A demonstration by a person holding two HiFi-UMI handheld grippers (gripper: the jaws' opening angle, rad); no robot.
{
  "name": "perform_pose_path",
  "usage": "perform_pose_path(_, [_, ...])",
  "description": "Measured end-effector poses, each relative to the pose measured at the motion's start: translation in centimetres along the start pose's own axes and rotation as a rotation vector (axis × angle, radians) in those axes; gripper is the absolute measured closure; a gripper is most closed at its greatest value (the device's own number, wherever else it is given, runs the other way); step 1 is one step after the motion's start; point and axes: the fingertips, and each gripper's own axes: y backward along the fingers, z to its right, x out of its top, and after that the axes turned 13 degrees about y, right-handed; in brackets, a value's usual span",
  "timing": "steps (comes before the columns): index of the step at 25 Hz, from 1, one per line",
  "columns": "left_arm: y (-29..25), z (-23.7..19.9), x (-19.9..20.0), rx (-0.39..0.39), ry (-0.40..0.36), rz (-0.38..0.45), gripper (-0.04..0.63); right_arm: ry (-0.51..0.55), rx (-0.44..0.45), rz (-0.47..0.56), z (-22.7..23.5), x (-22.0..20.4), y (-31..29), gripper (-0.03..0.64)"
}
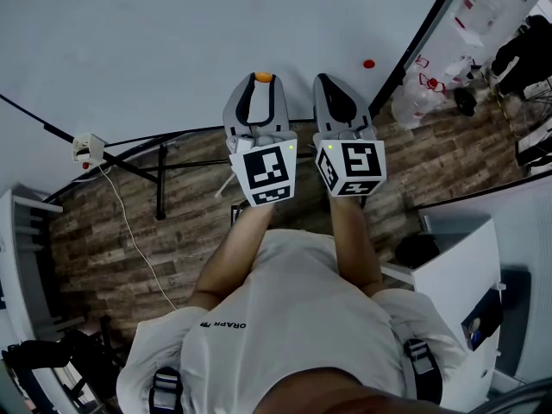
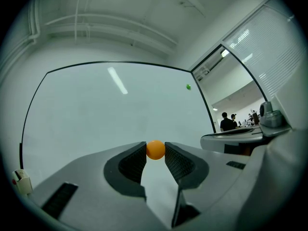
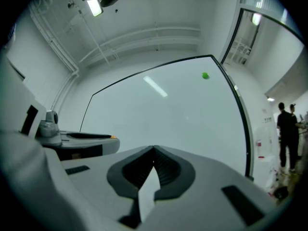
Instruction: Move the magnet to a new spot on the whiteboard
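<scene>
The orange magnet (image 2: 155, 149) is pinched between the jaw tips of the left gripper (image 1: 263, 82) and held right up at the whiteboard (image 2: 96, 109). Whether it is actually touching the surface is hard to call. The right gripper (image 3: 153, 149) is held just beside it, jaws closed together on nothing. A second small magnet (image 3: 205, 75) is seen higher up, near the board's right edge.

Left gripper (image 1: 263, 82) and right gripper (image 1: 328, 82): grey shells, black ribbed pads (image 2: 133, 163), each with a white marker cube (image 1: 270, 173) of black squares and a green light. White short-sleeved T-shirt (image 1: 293, 317), with small dark print (image 1: 224, 324) near its left shoulder and dark buckled straps (image 1: 164, 392) at both shoulders.
</scene>
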Motion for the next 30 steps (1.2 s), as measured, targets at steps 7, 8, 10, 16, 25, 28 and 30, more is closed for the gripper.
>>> perform_pose_path(7, [-0.4, -0.4, 0.7, -0.002, -0.008, 0.015, 0.476, 0.005, 0.005, 0.004, -0.4, 0.3, 0.0, 0.604])
perform_pose_path(8, [-0.6, -0.5, 0.8, -0.001, -0.009, 0.016, 0.476, 0.006, 0.005, 0.005, -0.4, 0.4, 0.0, 0.604])
perform_pose_path(10, [-0.8, -0.6, 0.8, 0.001, -0.013, 0.012, 0.476, 0.011, 0.006, 0.007, -0.4, 0.5, 0.0, 0.604])
perform_pose_path(16, [-1.5, -1.0, 0.5, 0.020, -0.060, -0.026, 0.476, 0.016, 0.008, 0.004, -0.4, 0.4, -0.1, 0.604])
perform_pose_path(25, [-2.4, -1.4, 1.4, 0.026, -0.083, -0.022, 0.476, 0.016, 0.012, 0.010, -0.3, 0.9, -0.1, 0.604])
perform_pose_path(28, [-2.8, -1.6, 1.8, 0.026, -0.085, -0.016, 0.476, 0.017, 0.020, 0.010, -0.6, 1.0, -0.4, 0.604])
perform_pose_path(30, [-3.1, -1.6, 2.2, 0.023, -0.088, -0.012, 0.476, 0.017, 0.026, 0.014, -0.9, 1.2, -0.6, 0.604])
